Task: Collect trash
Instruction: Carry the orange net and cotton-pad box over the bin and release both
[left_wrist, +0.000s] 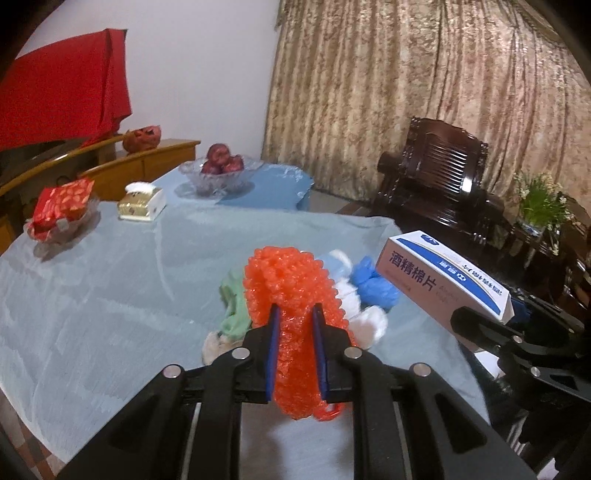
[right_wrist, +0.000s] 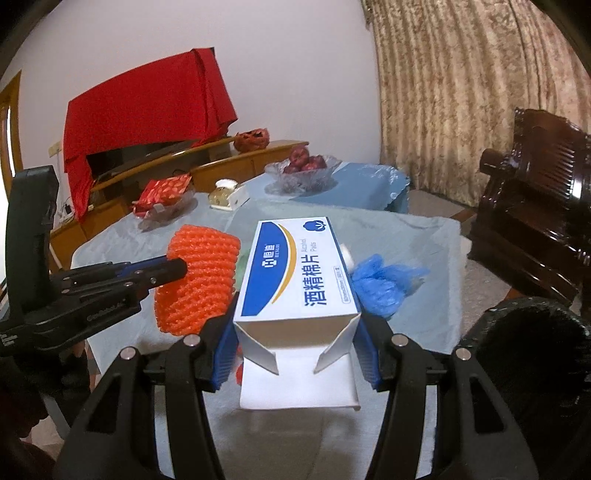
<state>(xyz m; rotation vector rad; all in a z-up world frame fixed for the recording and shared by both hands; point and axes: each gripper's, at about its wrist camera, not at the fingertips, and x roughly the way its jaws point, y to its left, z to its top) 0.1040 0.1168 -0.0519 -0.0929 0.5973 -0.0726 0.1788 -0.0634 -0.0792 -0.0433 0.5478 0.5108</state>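
My left gripper (left_wrist: 295, 325) pinches the orange foam net (left_wrist: 288, 288); my right gripper (right_wrist: 295, 332) clamps the opened alcohol-pad box (right_wrist: 295, 273), blue glove (right_wrist: 384, 284) at two o'clock.

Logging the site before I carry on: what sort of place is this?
Probably a home living or dining room: a cloth-covered table with a glass fruit bowl, a carved dark wooden armchair by long curtains, and a low wooden cabinet against the wall.
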